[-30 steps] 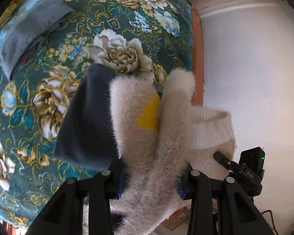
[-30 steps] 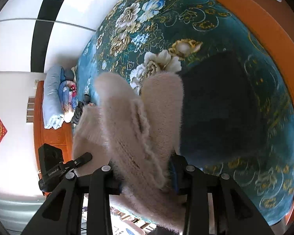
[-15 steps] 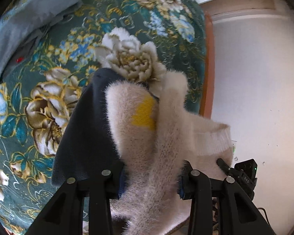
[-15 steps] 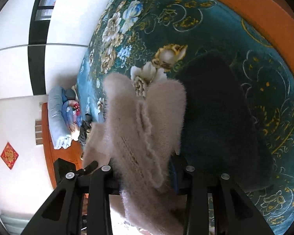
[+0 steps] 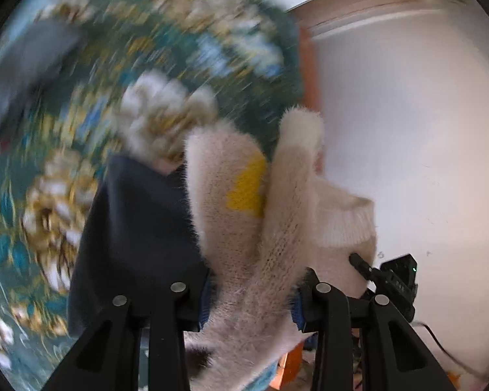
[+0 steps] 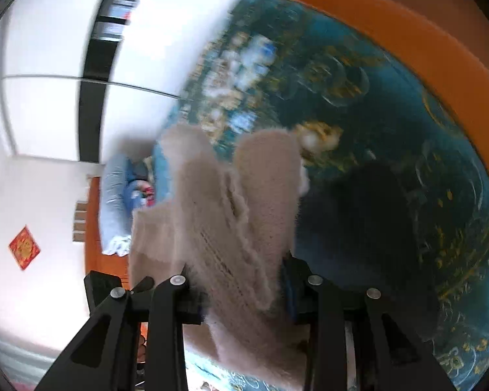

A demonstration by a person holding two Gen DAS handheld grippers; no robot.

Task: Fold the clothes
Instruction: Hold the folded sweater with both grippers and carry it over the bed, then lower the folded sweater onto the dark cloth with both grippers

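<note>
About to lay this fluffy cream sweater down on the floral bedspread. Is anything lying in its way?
Yes: a dark navy folded garment lies on the floral bedspread directly beneath the fluffy cream sweater, which both grippers hold.

Fuzzy knit sweater [image 5: 277, 228]; matt black plastic fingers [image 5: 192, 296].

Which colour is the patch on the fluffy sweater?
Yellow patch on the cream sweater; the left wrist view shows it best.

Left hand-held gripper [image 5: 251, 303] clamps fluffy cream sweater [image 5: 270, 234] above blurred floral bedspread [image 5: 81, 130].
</note>
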